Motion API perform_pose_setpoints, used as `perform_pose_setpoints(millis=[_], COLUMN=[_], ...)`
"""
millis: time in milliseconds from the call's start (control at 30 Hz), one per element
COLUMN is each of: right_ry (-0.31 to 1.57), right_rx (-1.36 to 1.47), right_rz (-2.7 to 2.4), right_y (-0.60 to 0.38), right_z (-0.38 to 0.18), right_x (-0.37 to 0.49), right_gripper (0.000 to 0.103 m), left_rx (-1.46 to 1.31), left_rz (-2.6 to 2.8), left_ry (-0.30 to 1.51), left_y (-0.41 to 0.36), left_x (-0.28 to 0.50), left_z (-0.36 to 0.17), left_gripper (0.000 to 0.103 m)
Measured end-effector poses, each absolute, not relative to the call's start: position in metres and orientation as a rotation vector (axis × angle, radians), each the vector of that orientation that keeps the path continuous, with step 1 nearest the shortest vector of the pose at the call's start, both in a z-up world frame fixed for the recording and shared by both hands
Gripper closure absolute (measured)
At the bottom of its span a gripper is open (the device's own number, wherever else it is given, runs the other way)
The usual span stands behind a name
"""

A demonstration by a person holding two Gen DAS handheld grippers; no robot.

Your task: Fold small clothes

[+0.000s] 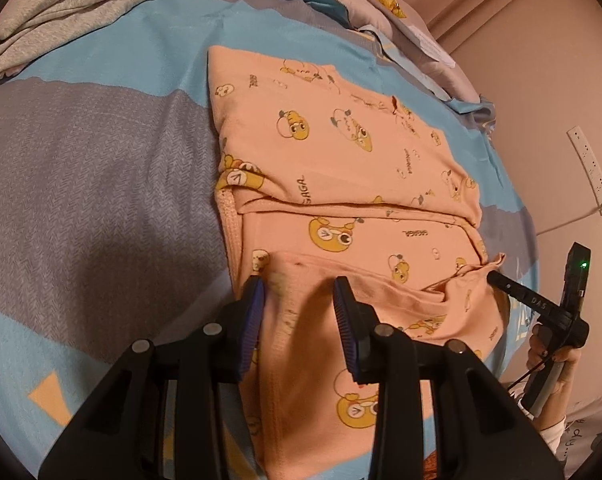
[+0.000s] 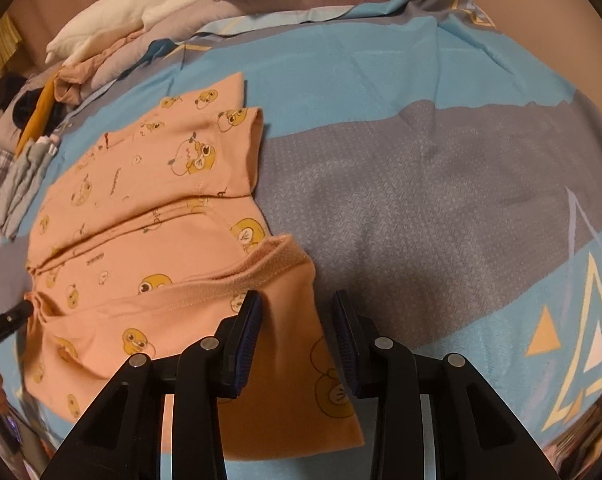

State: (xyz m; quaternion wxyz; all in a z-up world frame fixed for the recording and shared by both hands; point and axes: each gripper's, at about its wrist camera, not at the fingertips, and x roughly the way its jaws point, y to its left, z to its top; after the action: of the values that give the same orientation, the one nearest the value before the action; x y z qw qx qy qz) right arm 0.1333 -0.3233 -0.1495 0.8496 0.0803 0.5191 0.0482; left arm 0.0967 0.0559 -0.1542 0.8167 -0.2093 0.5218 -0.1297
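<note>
A pink garment printed with yellow cartoon faces lies partly folded on the bed; in the right wrist view the pink garment fills the left half. My left gripper hovers open over its near folded flap, with cloth showing below the gap and the pads not pressing it. My right gripper is open too, its left finger over the flap's ribbed hem and the other over the sheet. Each gripper shows in the other's view at the flap's opposite end: right gripper, left gripper.
The bed sheet is blue and grey with triangle prints. A folded grey garment lies at the far left, and white and beige clothes are piled at the back. A hand holds the right gripper's handle near a pink wall.
</note>
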Motion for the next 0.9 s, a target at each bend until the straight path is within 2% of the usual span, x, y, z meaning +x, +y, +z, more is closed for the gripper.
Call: perform_pose_setpoints(millis=[300,333,400,433,467,533,600,900], right_ry=[1.091,1.092,1.088,1.083,1.08,1.077,1.062,0.96], right_rx=[0.218,0.215,0.204,0.195,0.191,0.187,0.173,0.206], right_rz=[0.16,0.165,0.177,0.18,0.187,0.207,0.207,0.226], right_y=[-0.324,-0.323,-0.322,-0.321,-0.321,-0.319,-0.318,-0.331], right_z=[-0.154,-0.155,-0.155,-0.154,-0.154,-0.153,-0.151,-0.126], right_x=[0.138,0.14,0.142,0.142,0.142,0.142,0.14,0.121], right_gripper=[0.068,0.068,0.068,0.072,0.075,0.091,0.096,0.099], left_rx=[-0.47,-0.468,-0.457,-0.45,-0.445,-0.445,-0.453,-0.488], left_rz=[-0.289,-0.286,-0.28,-0.278,-0.271,-0.235,-0.215,-0.176], left_ry=[1.102,1.099,1.096,1.095,1.094,1.083,1.059,0.941], left_y=[0.054,0.052,0.048,0.046,0.044,0.042,0.041,0.043], left_x=[0.1,0.1,0.098,0.097,0.096,0.093,0.089,0.064], left_z=[-0.157,-0.156,-0.156,-0.156,-0.156,-0.155,-0.148,-0.111], left_gripper=[0.07,0.072,0.084,0.095,0.097,0.097,0.098,0.099])
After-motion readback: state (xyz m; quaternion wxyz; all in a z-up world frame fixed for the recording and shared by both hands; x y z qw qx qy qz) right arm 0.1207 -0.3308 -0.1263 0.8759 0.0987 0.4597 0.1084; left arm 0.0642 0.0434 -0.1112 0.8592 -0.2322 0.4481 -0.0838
